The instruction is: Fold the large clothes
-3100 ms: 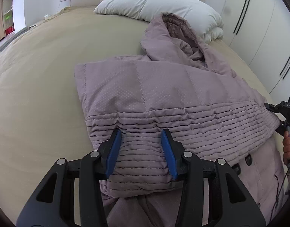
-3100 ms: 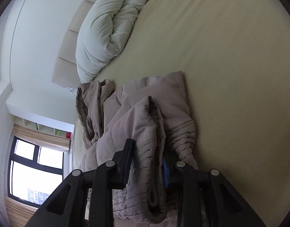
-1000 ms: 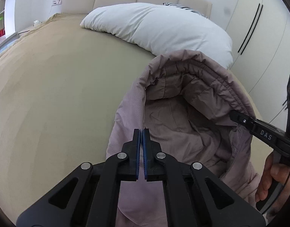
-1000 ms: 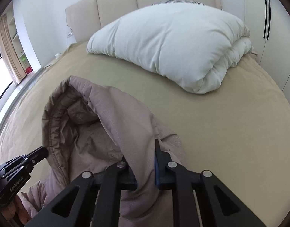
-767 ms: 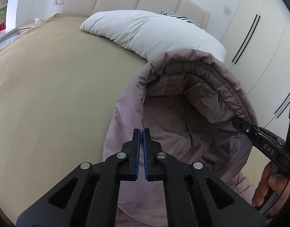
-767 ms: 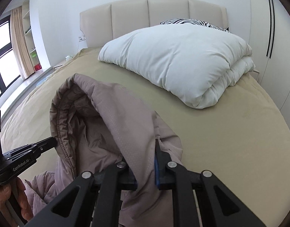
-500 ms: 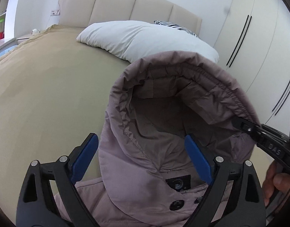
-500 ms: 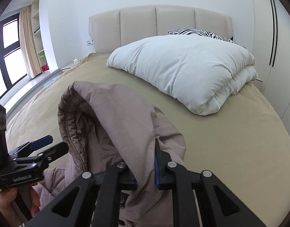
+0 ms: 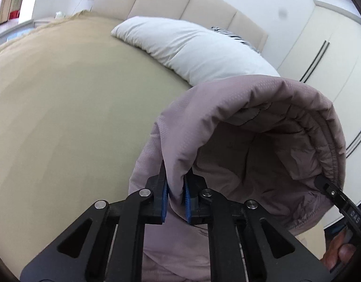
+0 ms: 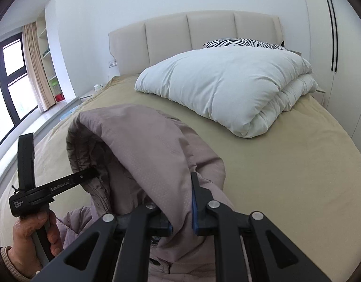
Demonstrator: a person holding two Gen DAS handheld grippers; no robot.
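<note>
A mauve padded jacket is held up over the tan bed by its hood (image 9: 262,122). My left gripper (image 9: 175,198) is shut on the hood's left edge, blue pads pinching the fabric. My right gripper (image 10: 181,213) is shut on the hood's right side (image 10: 156,150), with fabric draped over its left finger. The hood opening faces the left wrist view. The right gripper's tip (image 9: 331,191) shows at the hood's right rim, and the left gripper (image 10: 86,176) shows at its left rim. The jacket body hangs below, mostly hidden.
A folded white duvet (image 10: 227,87) lies at the head of the bed (image 10: 286,164), with a zebra-striped pillow (image 10: 243,42) behind it against the beige headboard. White wardrobe doors (image 9: 326,54) stand on the right. Windows and shelves (image 10: 13,75) are on the left.
The left gripper, wide open half a second ago, has shut again on the hood's left edge. The hood is lifted higher. The right gripper has kept its hold.
</note>
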